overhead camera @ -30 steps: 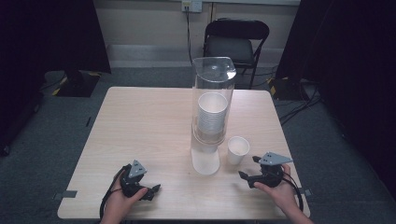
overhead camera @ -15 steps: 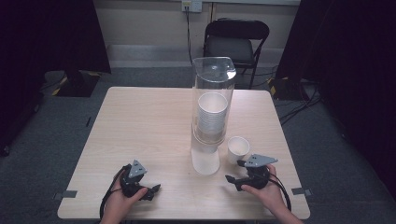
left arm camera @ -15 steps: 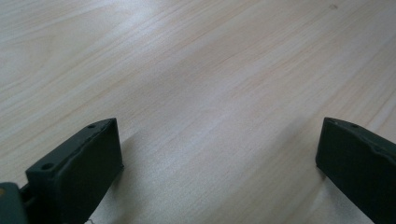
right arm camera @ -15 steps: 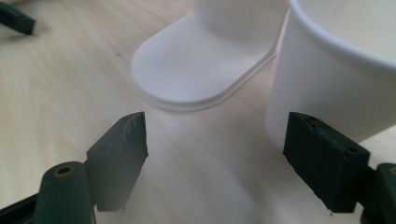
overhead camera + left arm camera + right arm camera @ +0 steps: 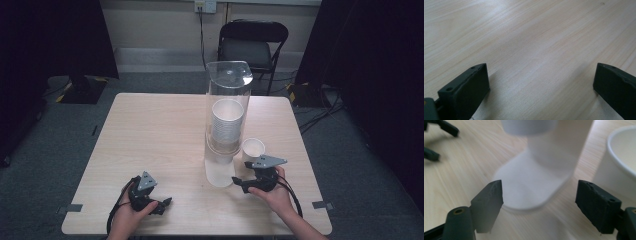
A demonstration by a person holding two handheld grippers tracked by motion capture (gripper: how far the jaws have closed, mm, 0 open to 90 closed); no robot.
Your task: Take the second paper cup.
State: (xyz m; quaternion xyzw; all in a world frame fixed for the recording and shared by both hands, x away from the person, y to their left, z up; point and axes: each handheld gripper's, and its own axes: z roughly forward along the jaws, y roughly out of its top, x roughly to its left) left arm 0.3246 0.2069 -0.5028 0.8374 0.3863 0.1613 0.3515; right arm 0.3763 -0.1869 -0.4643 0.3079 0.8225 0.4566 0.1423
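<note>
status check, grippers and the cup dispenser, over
Right gripper open, jaws just reopening, empty, at the dispenser base. Left gripper open, resting on table. Loose cup close beside right gripper.

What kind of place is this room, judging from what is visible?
Probably a lab or recording room, not a home: black curtains along the sides, a folding chair by a bare wall, loose cables on grey carpet around one wooden table.

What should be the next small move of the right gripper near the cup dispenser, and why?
Probably ease the right gripper forward toward the bottom cup that hangs out under the clear dispenser. Its jaws, which have just been moving, stand open with nothing between them, and they point at the white base, below that cup. The loose cup beside it stands close, so the move should be gentle.
</note>
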